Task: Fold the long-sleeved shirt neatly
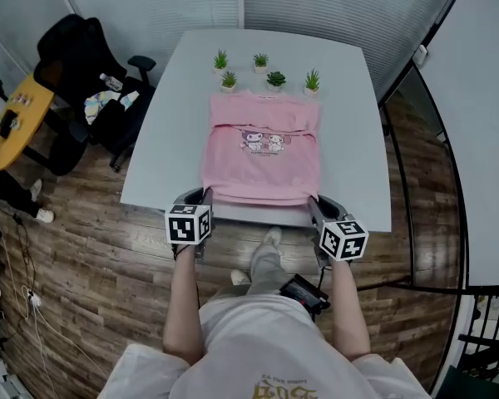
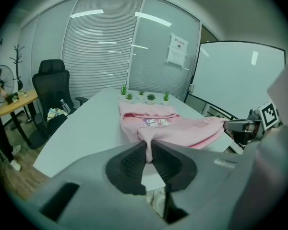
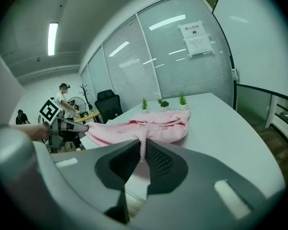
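The white table (image 1: 162,127) carries a pink shirt (image 1: 262,160) and potted plants (image 1: 276,79).

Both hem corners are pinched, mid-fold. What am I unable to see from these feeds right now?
- Sleeves of the shirt: no view shows them; presumably covered by its folded body.
- How deep the left tool and right tool bite the hem: both gripper views, cloth vanishes between the pads.
- Table beneath the shirt: head view, covered by cloth.
- Notice on the glass wall: left gripper view, print too small.
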`<state>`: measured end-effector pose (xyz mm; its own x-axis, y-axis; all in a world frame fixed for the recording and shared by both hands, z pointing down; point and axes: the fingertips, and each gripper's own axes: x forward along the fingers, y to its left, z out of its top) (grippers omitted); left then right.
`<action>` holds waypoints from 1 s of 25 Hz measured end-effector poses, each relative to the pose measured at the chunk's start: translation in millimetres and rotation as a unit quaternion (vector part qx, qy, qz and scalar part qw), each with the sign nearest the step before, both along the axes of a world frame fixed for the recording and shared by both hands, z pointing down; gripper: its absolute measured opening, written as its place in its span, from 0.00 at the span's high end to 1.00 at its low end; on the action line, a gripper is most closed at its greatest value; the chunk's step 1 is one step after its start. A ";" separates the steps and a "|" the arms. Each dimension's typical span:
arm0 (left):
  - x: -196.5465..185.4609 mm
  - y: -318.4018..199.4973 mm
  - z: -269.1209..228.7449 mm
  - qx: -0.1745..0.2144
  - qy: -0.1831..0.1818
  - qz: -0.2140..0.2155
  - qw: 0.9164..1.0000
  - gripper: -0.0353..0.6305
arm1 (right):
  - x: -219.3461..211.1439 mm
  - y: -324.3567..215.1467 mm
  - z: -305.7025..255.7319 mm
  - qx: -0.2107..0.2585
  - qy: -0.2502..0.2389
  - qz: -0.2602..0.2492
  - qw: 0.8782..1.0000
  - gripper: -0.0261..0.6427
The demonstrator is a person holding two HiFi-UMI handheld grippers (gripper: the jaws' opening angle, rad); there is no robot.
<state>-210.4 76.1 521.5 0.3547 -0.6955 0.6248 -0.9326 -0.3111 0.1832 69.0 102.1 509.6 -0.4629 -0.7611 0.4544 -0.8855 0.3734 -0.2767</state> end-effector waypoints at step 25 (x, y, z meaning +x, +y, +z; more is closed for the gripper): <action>-19.6 8.5 -95.0 0.092 0.068 0.010 0.993 0.90 | -17.5 26.1 -91.3 0.070 -0.042 -0.007 0.997 0.89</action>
